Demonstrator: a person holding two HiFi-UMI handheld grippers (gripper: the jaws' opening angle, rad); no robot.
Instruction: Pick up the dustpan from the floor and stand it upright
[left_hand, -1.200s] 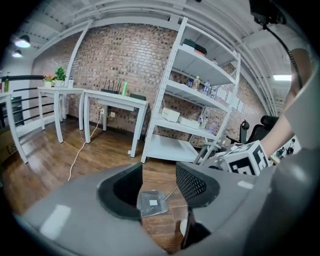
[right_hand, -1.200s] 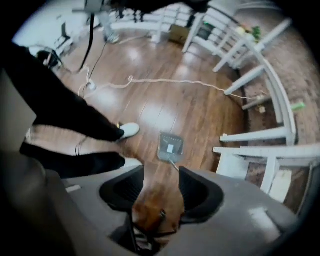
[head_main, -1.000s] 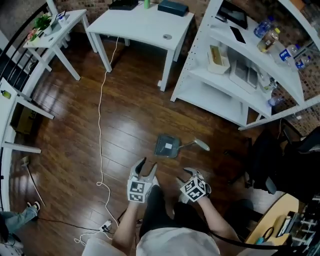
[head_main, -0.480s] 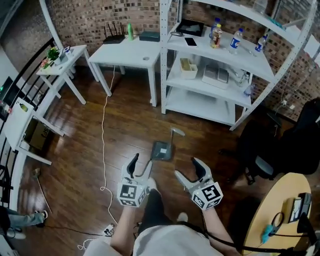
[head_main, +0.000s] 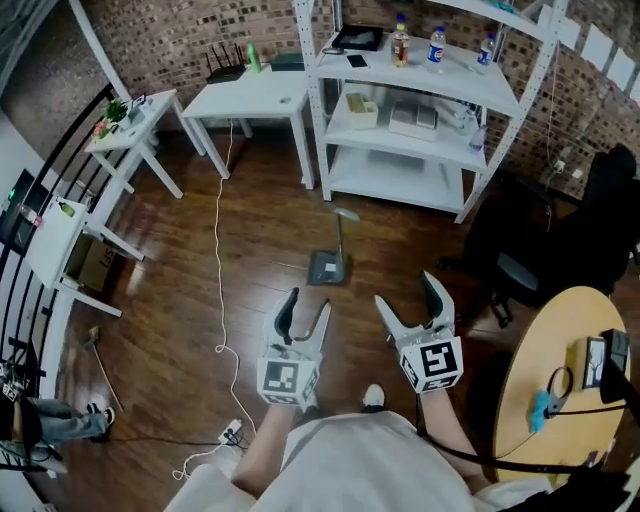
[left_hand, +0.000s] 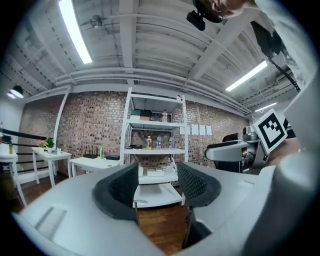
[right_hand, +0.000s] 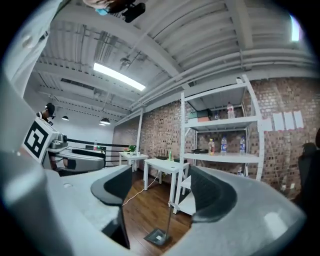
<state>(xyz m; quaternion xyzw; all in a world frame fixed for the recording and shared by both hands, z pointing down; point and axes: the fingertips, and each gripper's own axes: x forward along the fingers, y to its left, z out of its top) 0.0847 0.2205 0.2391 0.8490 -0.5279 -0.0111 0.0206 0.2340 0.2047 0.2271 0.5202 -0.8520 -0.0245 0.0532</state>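
dustpan (head_main: 327, 268) centre frame, on floor (head_main: 250, 240), pan down, handle upright | sits just above both grippers, touching neither | left gripper (head_main: 307, 305) jaws apart, empty, looks nearer | right gripper (head_main: 408, 295) jaws opening, empty

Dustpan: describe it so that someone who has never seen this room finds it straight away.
Start at the white shelving unit against the brick wall. On the wooden floor before its left end stands the dustpan. It alone is a flat grey pan with a thin handle rising straight up, between the white cable and the black chair.
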